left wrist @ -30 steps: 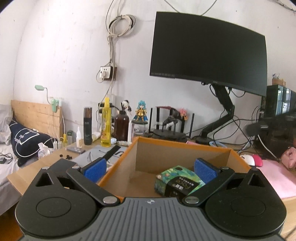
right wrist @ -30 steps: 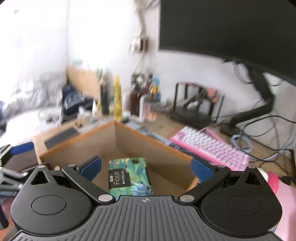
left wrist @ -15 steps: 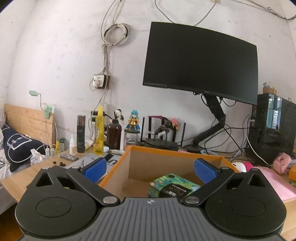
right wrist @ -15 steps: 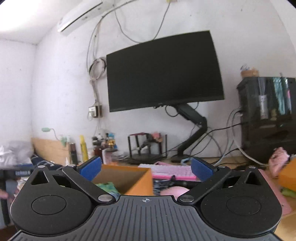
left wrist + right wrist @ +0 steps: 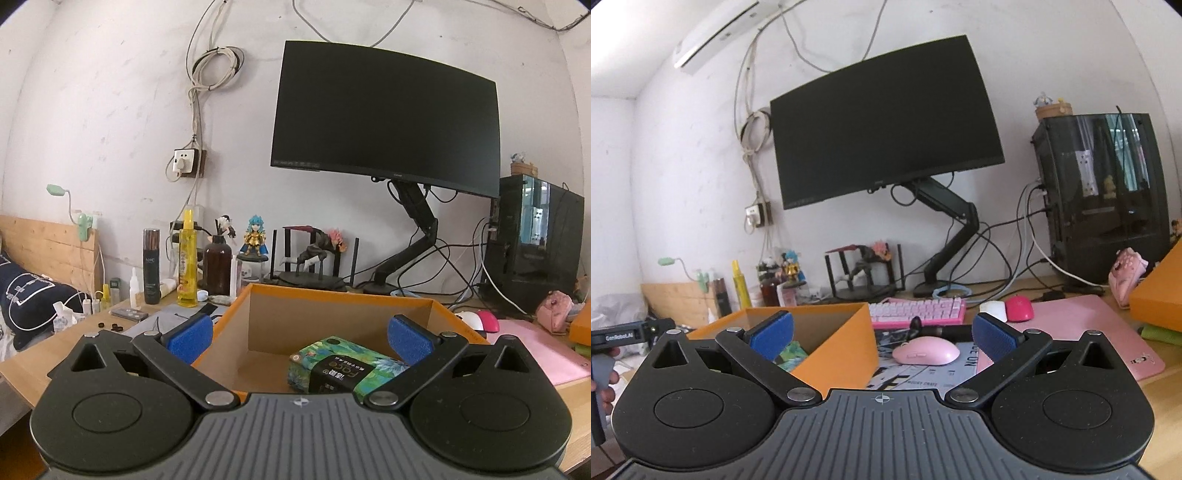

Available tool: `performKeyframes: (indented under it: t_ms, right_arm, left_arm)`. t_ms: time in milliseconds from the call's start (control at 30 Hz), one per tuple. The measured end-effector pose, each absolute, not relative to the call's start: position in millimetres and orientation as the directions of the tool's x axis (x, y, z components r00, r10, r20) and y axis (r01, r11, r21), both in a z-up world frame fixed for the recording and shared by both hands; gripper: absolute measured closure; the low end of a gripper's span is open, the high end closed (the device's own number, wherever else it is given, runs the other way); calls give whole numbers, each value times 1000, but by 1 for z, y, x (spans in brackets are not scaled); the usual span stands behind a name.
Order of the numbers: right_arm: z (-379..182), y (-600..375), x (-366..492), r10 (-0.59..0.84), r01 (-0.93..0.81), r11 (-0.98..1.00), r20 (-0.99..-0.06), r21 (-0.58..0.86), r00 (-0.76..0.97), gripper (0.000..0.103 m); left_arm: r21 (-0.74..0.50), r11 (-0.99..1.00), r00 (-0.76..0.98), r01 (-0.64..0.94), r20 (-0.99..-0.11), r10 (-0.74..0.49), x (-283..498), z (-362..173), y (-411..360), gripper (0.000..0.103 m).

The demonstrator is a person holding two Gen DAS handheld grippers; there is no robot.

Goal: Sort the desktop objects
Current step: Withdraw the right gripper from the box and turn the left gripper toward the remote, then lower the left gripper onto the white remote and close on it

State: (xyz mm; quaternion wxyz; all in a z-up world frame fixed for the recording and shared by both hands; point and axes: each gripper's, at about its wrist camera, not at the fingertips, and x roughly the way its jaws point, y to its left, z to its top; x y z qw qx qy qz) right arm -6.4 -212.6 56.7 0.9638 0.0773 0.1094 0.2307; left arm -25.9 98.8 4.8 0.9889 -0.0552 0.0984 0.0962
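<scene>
At the far left of the table (image 5: 33,354) stand small bottles, then a dark tube (image 5: 150,271), a tall yellow bottle (image 5: 186,260) and a brown bottle (image 5: 217,269), with little figurines (image 5: 254,236) just beside them. The left tool (image 5: 300,338) hangs above the near edge of an orange cardboard box (image 5: 332,295), its blue pads wide apart and holding nothing. A green leaf-patterned tissue pack (image 5: 345,363) lies on the box floor, toward the right side. A black monitor (image 5: 384,118) on an arm hangs behind the box. In the right wrist view, the right tool (image 5: 882,334) is likewise spread and empty, above the table just right of the box. Between its pads lies a pink mouse (image 5: 925,350); a pink keyboard (image 5: 918,310) sits behind, and farther right a pink mat (image 5: 1082,325) and a black computer case (image 5: 1104,195).
</scene>
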Motion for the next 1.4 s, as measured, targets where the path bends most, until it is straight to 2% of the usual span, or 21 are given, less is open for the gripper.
performKeyframes:
  t_ms: [233, 567, 667, 900, 1033, 1167, 1233, 1400]
  right_arm:
    - [56, -207, -15, 454, -426, 887, -167, 178, 875, 0]
    - [51, -194, -18, 469, -421, 875, -206, 239, 859, 0]
    - [49, -182, -16, 512, -440, 847, -236, 298, 826, 0]
    - [44, -157, -26, 526, -468, 846, -257, 255, 811, 0]
    - [46, -142, -24, 538, -467, 835, -258, 290, 802, 0]
    - [45, -129, -28, 553, -482, 826, -261, 292, 791, 0]
    - [43, -124, -29, 566, -488, 817, -262, 308, 782, 0]
    - [39, -112, -32, 584, -496, 804, -280, 327, 762, 0]
  left_arm:
    - [-87, 976, 960, -201, -213, 179, -29, 4, 106, 0]
    - [-123, 973, 959, -196, -230, 164, -27, 7, 119, 0]
    - [-138, 968, 960, -212, -214, 180, -30, 14, 129, 0]
    - [-46, 953, 942, -301, -172, 289, -25, 35, 156, 0]
    - [-34, 939, 927, -343, -175, 332, -11, 42, 183, 0]
    - [-90, 936, 923, -340, -223, 313, 13, 34, 217, 0]
    - [-107, 930, 906, -352, -287, 310, 32, 22, 233, 0]
    - [-33, 925, 842, -378, -429, 328, 77, -20, 250, 0]
